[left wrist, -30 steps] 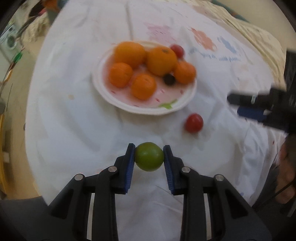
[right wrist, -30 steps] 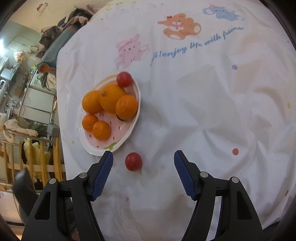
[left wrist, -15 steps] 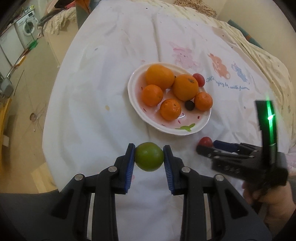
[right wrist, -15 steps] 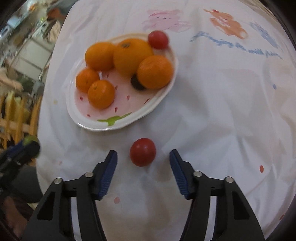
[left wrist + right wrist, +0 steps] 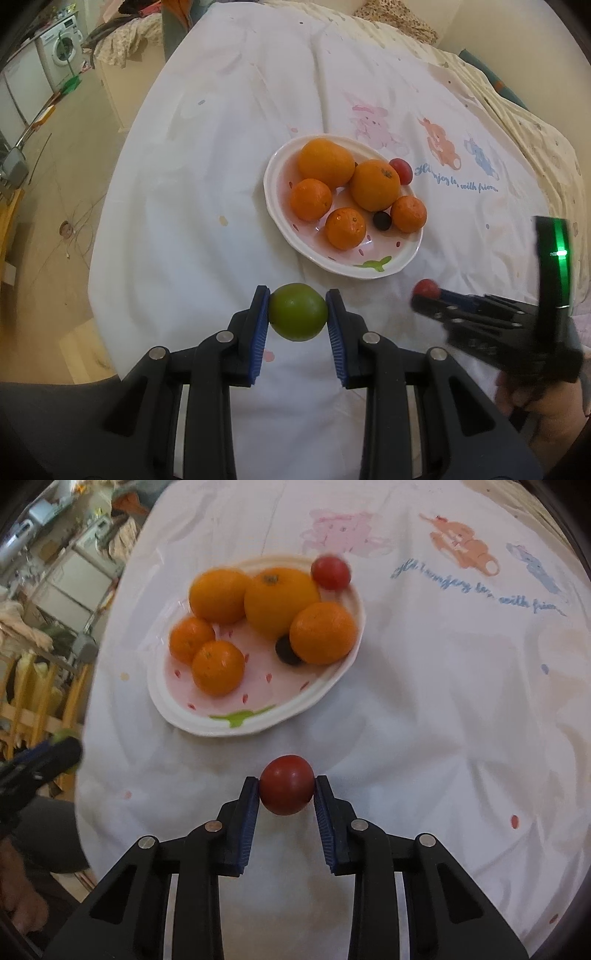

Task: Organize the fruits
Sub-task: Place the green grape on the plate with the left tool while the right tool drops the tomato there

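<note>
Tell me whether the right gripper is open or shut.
Shut. In the right wrist view, both blue pads of the right gripper press against the sides of the red tomato, just short of the plate.

Between the left gripper (image 5: pixel 297 314), its jaws filled by a round green fruit (image 5: pixel 297 312), and the white oval plate (image 5: pixel 280 221) lies an unoccupied strip of white printed cloth (image 5: pixel 192 206). The plate's far half is crowded with five oranges (image 5: pixel 375 184), a small dark berry (image 5: pixel 382 220) and a red tomato (image 5: pixel 401 171) at the rim, leaving only the pink near floor by the green leaf mark free. The right gripper (image 5: pixel 287 790), closed around a round red tomato (image 5: pixel 287 784), stands close off the plate's near right edge, while cloth left of the plate is bare.
</note>
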Available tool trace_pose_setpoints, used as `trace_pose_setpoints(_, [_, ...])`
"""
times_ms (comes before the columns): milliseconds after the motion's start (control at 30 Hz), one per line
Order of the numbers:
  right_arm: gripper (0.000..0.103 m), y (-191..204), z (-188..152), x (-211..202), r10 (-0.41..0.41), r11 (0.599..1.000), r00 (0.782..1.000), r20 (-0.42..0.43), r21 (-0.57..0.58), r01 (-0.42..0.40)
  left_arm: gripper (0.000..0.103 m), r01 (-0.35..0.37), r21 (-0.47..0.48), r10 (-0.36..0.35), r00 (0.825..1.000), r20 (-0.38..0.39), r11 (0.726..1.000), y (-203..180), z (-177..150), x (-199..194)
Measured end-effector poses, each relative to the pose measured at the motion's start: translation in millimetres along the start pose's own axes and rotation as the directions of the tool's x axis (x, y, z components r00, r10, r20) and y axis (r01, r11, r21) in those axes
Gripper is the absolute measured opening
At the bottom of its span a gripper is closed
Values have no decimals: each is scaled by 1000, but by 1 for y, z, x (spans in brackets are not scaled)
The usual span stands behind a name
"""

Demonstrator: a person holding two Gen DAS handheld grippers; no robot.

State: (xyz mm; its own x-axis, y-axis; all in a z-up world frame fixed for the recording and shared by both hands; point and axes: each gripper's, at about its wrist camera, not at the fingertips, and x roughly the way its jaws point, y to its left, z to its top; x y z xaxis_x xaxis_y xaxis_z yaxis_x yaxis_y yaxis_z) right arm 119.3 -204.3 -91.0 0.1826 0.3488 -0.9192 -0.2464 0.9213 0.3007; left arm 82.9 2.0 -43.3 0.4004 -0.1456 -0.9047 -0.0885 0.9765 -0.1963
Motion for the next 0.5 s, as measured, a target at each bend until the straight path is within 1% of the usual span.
trace_pose_setpoints(100, [32, -6, 5, -22, 75, 996, 996, 57, 41, -77, 27, 0, -12, 0, 1000, 3, 1000, 2, 2, -1])
trace_pose_setpoints(167, [32, -6, 13, -33, 103, 993, 991, 82, 40, -107, 27, -5, -20, 5, 1000, 8, 1000, 3, 6, -1])
trace_pose_setpoints(233, [32, -2, 24, -34, 123, 991, 989, 87, 33, -126, 27, -1, -28, 2, 1000, 12, 1000, 4, 10, -1])
trace_pose_setpoints(367, [32, 2, 44, -17, 137, 990, 989, 61, 25, -139, 27, -5, -31, 5, 1000, 22, 1000, 4, 17, 0])
trace_pose_setpoints(500, [32, 9, 59, 8, 105, 994, 994, 20, -7, -105, 27, -3, -42, 3, 1000, 9, 999, 6, 21, 5])
